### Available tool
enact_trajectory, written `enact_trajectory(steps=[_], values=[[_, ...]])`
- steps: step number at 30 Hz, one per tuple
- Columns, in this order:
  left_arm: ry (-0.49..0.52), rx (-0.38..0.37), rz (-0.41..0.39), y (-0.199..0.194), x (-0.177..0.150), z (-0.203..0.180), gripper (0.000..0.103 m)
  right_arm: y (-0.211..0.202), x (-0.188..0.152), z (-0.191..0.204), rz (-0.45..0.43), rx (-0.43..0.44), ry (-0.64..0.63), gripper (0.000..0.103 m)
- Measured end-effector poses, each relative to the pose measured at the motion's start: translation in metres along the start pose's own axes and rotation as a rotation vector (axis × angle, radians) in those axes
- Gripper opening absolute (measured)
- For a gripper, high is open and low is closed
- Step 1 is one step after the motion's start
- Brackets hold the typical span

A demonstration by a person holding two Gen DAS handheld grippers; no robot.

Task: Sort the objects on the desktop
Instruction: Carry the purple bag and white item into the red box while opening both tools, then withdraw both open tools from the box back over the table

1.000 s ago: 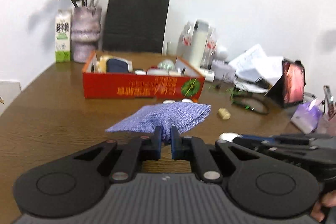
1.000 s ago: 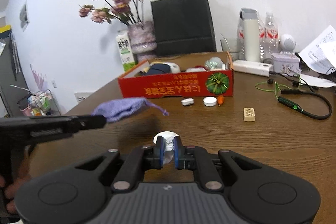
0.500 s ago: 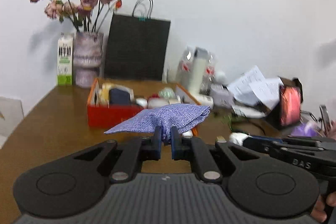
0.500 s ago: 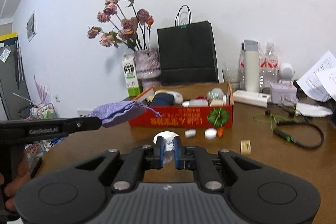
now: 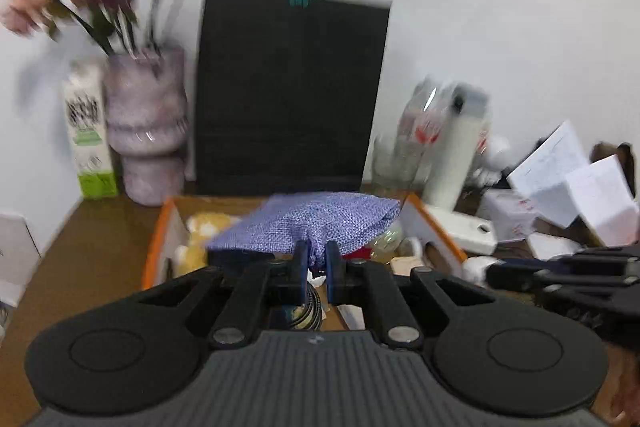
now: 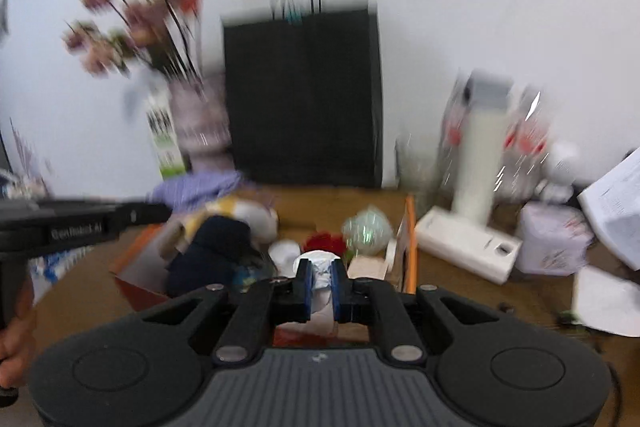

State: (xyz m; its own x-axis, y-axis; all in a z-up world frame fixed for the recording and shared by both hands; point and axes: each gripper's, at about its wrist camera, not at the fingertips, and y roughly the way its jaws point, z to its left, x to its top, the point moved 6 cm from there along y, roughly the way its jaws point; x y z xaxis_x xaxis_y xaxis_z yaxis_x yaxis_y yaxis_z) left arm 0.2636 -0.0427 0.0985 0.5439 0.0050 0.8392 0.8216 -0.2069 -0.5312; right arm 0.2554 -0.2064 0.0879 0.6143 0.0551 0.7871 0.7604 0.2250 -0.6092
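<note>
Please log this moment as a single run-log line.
left claw: shut on purple cloth pouch | right claw: shut on white crumpled wad | both above orange box | nothing released yet

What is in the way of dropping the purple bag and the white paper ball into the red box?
Nothing visible blocks them. The left gripper holds the purple bag over the open red box, and the right gripper holds the white paper ball above it too. The box is already crowded, so both would land on other items.
</note>
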Motion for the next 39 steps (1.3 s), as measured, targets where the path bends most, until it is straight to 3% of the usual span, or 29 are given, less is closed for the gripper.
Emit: enact_trajectory(steps=[5, 8, 9, 10, 13, 16, 19, 23, 25, 26, 30, 39], values=[[-0.080, -0.002, 0.130, 0.076, 0.001, -0.005, 0.010, 0.076, -0.003, -0.013, 0.188, -0.079, -0.012, 0.009], [-0.087, -0.079, 0.181, 0.100, 0.000, -0.009, 0.032, 0.091, -0.007, -0.015, 0.212, -0.124, -0.030, 0.021], [-0.075, -0.091, 0.171, 0.101, 0.003, -0.011, 0.043, 0.092, -0.005, -0.019, 0.205, -0.135, -0.021, 0.030], [-0.069, -0.090, 0.152, 0.098, 0.007, -0.010, 0.051, 0.091, -0.001, -0.022, 0.187, -0.140, 0.000, 0.040], [-0.115, -0.072, 0.104, 0.090, 0.022, 0.003, 0.066, 0.087, 0.017, -0.031, 0.139, -0.106, 0.069, 0.055], [-0.185, -0.008, 0.090, 0.083, 0.029, 0.019, 0.080, 0.087, 0.030, -0.032, 0.128, -0.078, 0.120, 0.066], [-0.215, 0.065, 0.073, 0.070, 0.023, 0.027, 0.086, 0.090, 0.033, -0.029, 0.135, -0.045, 0.146, 0.070], [-0.222, 0.144, 0.086, 0.056, 0.006, 0.032, 0.088, 0.081, 0.027, -0.019, 0.121, -0.039, 0.154, 0.071], [-0.236, 0.177, 0.073, 0.047, -0.004, 0.035, 0.099, 0.072, 0.022, -0.016, 0.108, -0.050, 0.147, 0.071], [-0.241, 0.189, 0.067, 0.042, -0.008, 0.037, 0.100, 0.066, 0.020, -0.014, 0.099, -0.057, 0.137, 0.071], [-0.200, 0.215, 0.068, 0.020, -0.021, 0.039, 0.100, 0.035, 0.014, -0.005, 0.026, -0.077, 0.087, 0.076], [-0.105, 0.167, -0.056, -0.067, -0.063, 0.017, 0.103, -0.045, -0.019, 0.028, -0.140, -0.043, 0.030, 0.086]])
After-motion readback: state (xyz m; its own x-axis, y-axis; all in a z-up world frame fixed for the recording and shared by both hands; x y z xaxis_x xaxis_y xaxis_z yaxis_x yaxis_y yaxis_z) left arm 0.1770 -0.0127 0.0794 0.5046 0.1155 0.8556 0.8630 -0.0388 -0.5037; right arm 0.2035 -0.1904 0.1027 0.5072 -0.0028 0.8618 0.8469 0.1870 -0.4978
